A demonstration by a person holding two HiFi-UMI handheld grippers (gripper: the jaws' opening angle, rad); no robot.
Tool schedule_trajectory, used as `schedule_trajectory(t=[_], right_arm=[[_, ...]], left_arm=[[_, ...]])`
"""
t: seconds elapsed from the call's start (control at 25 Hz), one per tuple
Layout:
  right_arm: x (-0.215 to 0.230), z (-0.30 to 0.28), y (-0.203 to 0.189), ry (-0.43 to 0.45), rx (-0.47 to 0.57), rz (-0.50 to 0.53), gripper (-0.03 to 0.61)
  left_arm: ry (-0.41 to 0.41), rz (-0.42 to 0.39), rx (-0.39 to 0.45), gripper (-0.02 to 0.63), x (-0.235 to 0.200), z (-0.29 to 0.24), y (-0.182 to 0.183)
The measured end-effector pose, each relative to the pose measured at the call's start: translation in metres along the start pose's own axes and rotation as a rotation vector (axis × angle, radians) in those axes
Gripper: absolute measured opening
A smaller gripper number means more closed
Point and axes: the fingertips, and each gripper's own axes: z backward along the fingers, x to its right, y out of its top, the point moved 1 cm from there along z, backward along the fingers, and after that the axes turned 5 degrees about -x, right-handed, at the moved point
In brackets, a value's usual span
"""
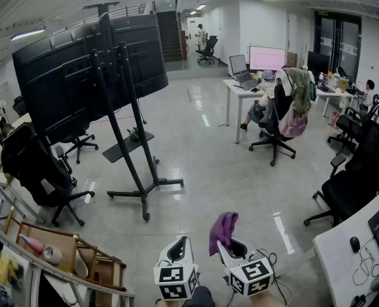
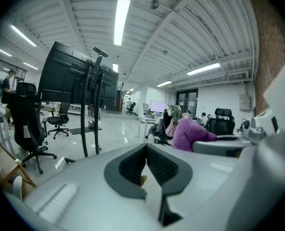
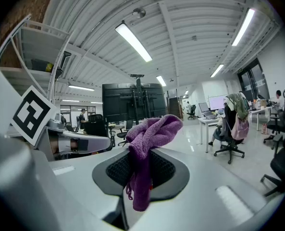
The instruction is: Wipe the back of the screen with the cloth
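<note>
The big black screen stands on a wheeled black stand at the far left, its back with the mounting rails turned toward me. Both grippers are low at the bottom, a few steps short of it. My right gripper is shut on a purple cloth, which bunches above the jaws and hangs down between them. My left gripper is shut with nothing in it, its pads meeting. The screen sits dead ahead in the right gripper view and to the left in the left gripper view.
Black office chairs stand left of the stand's base, more chairs at the right. A wooden rack is at my lower left, a white desk at lower right. Desks with monitors and seated people fill the back right.
</note>
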Motion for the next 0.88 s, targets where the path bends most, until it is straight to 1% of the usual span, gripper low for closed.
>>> schedule_trajectory(t=[0.16, 0.28, 0.36, 0.56, 0.72, 0.88], right_arm=[[0.014, -0.037, 0.006, 0.004, -0.005, -0.008, 0.069], [0.028, -0.077, 0.013, 0.015, -0.019, -0.004, 0.069], [0.038, -0.108, 0.024, 0.025, -0.025, 0.007, 0.069], [0.064, -0.206, 0.077, 0.049, -0.027, 0.037, 0.069], [0.082, -0.293, 0.129, 0.078, 0.001, 0.068, 0.069], [0.098, -0.365, 0.165, 0.101, 0.028, 0.084, 0.069]], left_arm=[[0.018, 0.006, -0.009, 0.008, -0.026, -0.034, 0.009], [0.035, 0.018, -0.014, 0.008, -0.05, -0.071, 0.018], [0.045, 0.028, -0.011, 0.008, -0.068, -0.1, 0.03], [0.067, 0.04, 0.012, 0.008, -0.123, -0.177, 0.085], [0.091, 0.027, 0.046, 0.008, -0.171, -0.238, 0.14], [0.117, 0.019, 0.056, 0.008, -0.213, -0.295, 0.178]])
